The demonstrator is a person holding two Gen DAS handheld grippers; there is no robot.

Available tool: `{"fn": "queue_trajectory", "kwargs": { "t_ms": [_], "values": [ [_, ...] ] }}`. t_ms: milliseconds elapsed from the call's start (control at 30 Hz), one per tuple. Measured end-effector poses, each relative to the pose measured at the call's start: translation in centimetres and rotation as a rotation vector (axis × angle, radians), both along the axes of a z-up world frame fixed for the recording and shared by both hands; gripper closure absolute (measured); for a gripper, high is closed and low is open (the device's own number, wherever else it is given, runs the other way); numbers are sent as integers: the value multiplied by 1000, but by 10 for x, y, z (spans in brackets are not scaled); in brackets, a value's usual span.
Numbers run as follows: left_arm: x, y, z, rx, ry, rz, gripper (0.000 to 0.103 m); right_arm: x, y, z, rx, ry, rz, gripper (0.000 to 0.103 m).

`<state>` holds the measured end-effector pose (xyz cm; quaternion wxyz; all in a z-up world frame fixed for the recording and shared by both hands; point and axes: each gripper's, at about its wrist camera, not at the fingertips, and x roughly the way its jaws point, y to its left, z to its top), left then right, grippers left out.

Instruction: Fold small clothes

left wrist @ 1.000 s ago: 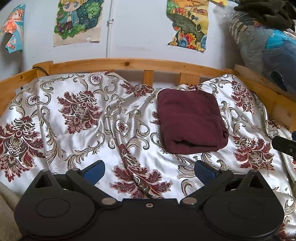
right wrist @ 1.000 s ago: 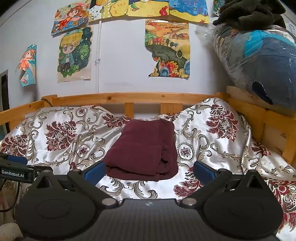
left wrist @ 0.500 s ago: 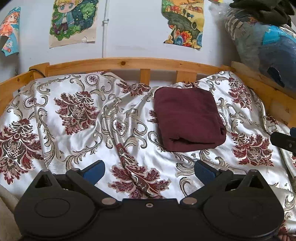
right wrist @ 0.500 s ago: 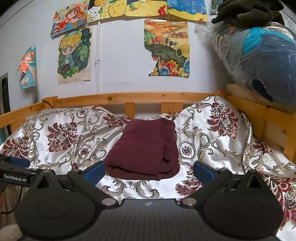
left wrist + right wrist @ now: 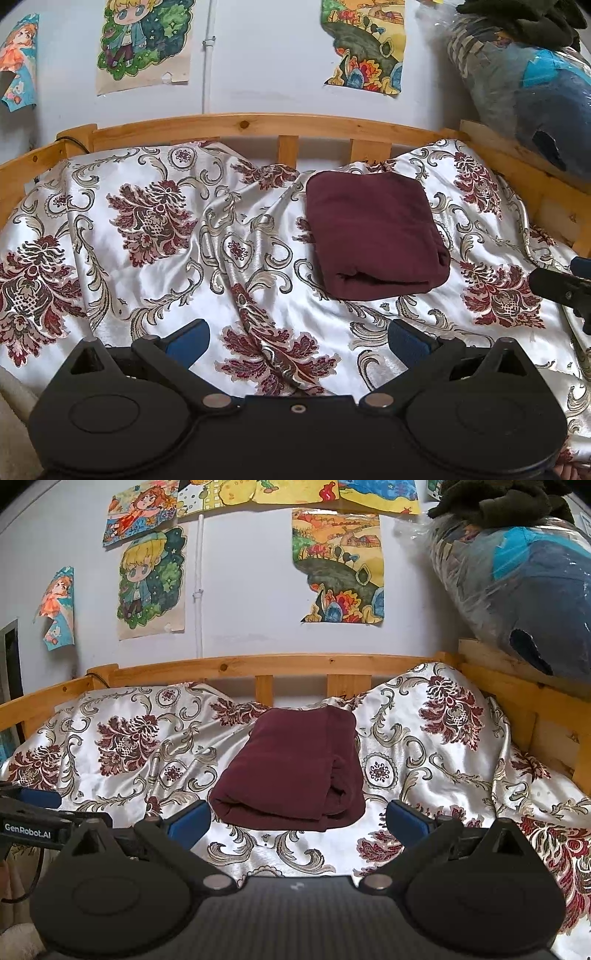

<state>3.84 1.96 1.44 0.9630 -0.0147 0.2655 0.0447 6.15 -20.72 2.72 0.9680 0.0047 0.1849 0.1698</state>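
A big wooden bed [image 5: 258, 123] fills the view, with a shiny white cover [image 5: 147, 266] full of dark red flowers spread over it. A bulging plastic bag [image 5: 517, 590] of soft things sits high on the right side. Drawings [image 5: 338, 565] are stuck on the wall behind. A dark red folded cloth [image 5: 373, 236] lies flat on the cover, toward the far rail. The left gripper [image 5: 298, 338] is wide open and holds nothing. The right gripper [image 5: 298, 819] is wide open too, empty, with the cloth just past its blue fingertips [image 5: 188, 821].
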Motion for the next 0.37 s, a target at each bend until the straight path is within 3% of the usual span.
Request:
{"fn": "queue_trajectory", "kwargs": {
  "t_ms": [367],
  "values": [
    [4,-3,-2,0,20,-8,1,5,-5,-4,9,37,-33,0]
  ]
}}
